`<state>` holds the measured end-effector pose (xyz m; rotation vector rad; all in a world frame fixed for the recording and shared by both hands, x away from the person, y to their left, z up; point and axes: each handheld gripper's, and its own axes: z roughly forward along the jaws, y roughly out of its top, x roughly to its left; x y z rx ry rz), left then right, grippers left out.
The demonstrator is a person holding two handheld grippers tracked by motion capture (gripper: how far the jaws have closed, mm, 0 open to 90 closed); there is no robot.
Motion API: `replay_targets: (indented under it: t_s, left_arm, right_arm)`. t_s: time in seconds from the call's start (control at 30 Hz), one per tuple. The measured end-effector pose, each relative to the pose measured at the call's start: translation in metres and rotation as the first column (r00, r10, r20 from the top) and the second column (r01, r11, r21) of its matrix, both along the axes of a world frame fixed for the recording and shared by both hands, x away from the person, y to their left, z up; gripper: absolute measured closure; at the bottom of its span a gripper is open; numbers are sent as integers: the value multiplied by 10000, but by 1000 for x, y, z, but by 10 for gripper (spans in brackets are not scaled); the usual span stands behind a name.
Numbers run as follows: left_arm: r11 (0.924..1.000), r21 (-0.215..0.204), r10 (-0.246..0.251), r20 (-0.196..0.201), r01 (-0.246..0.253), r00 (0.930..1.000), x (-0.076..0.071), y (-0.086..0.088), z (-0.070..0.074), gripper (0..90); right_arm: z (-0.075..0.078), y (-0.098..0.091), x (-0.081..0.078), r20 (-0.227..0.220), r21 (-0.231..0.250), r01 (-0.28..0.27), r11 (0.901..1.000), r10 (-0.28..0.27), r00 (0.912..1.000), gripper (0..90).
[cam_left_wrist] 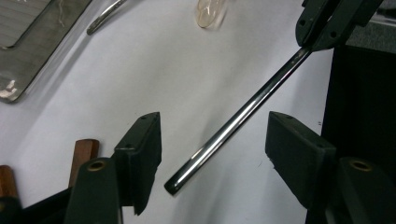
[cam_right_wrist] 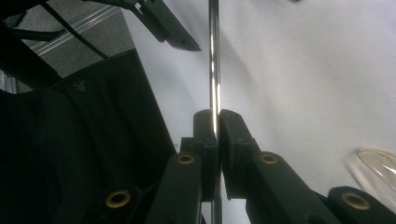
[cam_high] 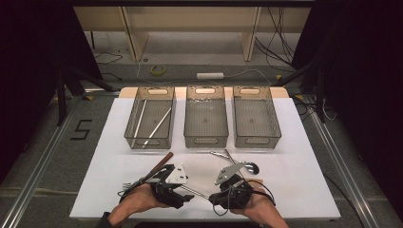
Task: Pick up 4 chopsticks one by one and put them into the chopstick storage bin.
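Right gripper clamps metal rod; left gripper straddles it, untouching.

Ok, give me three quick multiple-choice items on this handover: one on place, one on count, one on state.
1. The metal rod lies between the fingers of which gripper without being pressed?
A. left gripper
B. right gripper
C. neither

2. How many clear bins stand at the far side of the table?
A. two
B. three
C. four

3. The right gripper is:
A. wide open
B. shut on nothing
C. shut on the metal rod

Answers: 1 A, gaps show on both sides of the rod. 2 B, left bin, middle bin, right bin. 3 C, its fingers clamp the rod.
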<state>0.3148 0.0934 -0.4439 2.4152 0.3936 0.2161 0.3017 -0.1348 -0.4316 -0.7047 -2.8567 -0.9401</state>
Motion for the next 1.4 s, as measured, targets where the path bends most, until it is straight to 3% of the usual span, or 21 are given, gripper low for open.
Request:
replay_targets:
  t_s: [0.27,0.67,0.83,1.0,1.1,1.13,1.23,1.4]
  left_arm:
    - [9957,574,-735,157,725,9972,-5,-6,-2,518]
    - [9849,890,-1510,205,1486,9883,-9,-7,-2,663]
    - [9719,1258,-2043,316,1989,9784,-11,-7,-2,720]
    - [9527,1478,-2745,422,2657,9607,-19,-11,-4,817]
    - [9605,1476,-2456,521,2358,9680,-17,-10,-3,833]
    - [9672,1330,-2244,488,2164,9733,-15,-8,-2,833]
    - [9778,1247,-1753,484,1682,9833,-11,-5,-1,833]
    - [9914,1091,-783,462,729,9959,-4,2,1,833]
  right_arm:
    - [0,2,-2,-76,36,-192,9998,192,9998,860]
    - [-1,3,-3,-133,63,-611,9981,612,9980,859]
    - [-2,3,-3,-4,206,-797,9966,797,9968,854]
    - [-1,-3,2,162,304,-592,9978,587,9981,799]
    - [2,-10,7,264,769,-21,9970,1,9997,712]
    - [4,-12,8,321,938,80,9956,-111,9994,681]
    - [11,-19,10,456,1471,632,9871,-706,9965,583]
    - [16,-28,12,851,1999,1512,9681,-1709,9816,470]
